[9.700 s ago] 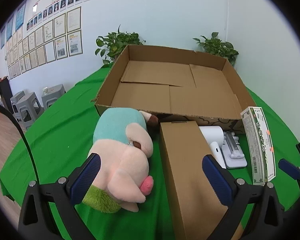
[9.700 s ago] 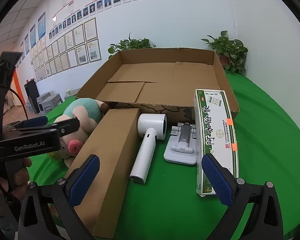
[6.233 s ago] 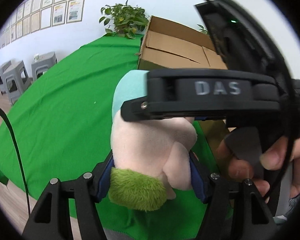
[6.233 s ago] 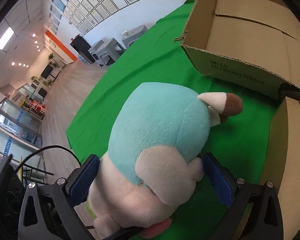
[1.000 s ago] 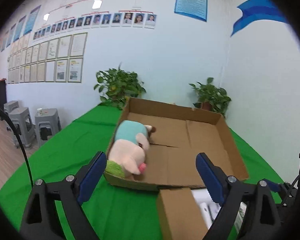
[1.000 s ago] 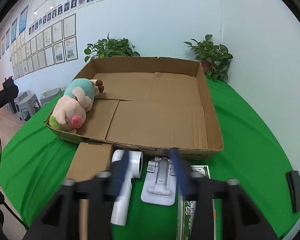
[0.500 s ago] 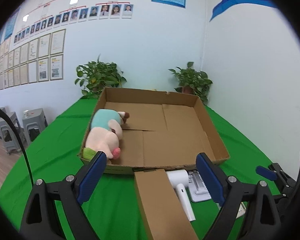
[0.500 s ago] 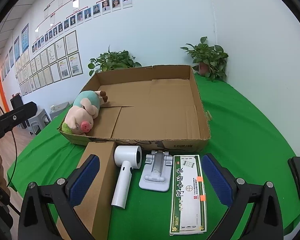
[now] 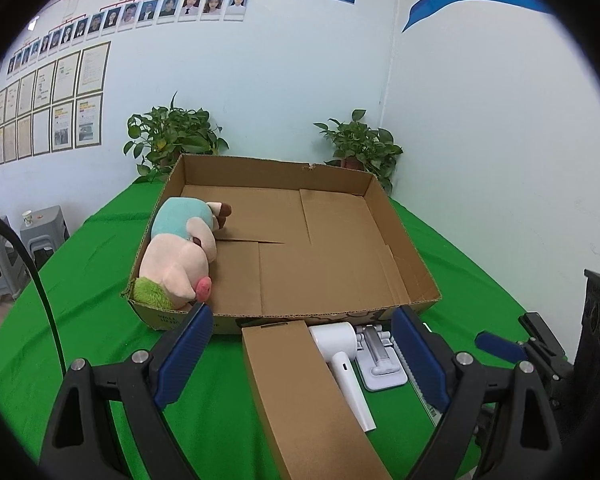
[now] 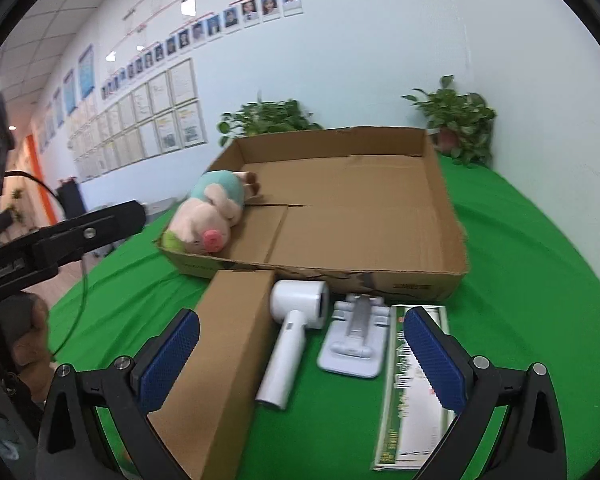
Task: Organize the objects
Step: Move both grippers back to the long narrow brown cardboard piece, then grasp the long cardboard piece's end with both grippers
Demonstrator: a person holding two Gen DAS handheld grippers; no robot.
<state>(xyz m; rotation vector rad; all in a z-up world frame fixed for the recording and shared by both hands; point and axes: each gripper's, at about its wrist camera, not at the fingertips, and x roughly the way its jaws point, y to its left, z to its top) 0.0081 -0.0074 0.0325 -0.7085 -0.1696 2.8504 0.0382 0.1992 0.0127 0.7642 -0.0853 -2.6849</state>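
A plush pig (image 9: 178, 258) (image 10: 210, 216) lies in the near left corner of a wide open cardboard box (image 9: 414, 260) (image 10: 446, 208). In front of the box, on the green table, lie a long brown carton (image 9: 304, 392) (image 10: 216, 352), a white handheld device (image 9: 344, 364) (image 10: 296, 320), a white stand (image 9: 380, 360) (image 10: 354, 340) and a green-edged flat box (image 10: 412, 396). My left gripper (image 9: 300, 358) is open above the brown carton and holds nothing. My right gripper (image 10: 300, 360) is open above the white device, empty too.
Two potted plants (image 9: 172, 136) (image 9: 360, 148) stand behind the box against the wall. Grey stools (image 9: 40, 230) stand beside the table at the left. A hand (image 10: 28, 340) holds the left gripper at the left of the right wrist view.
Both views have dropped and swung, so the carton, white device and stand now sit between the fingers. The right gripper's fingers have spread wide apart. The pig stays in the box.
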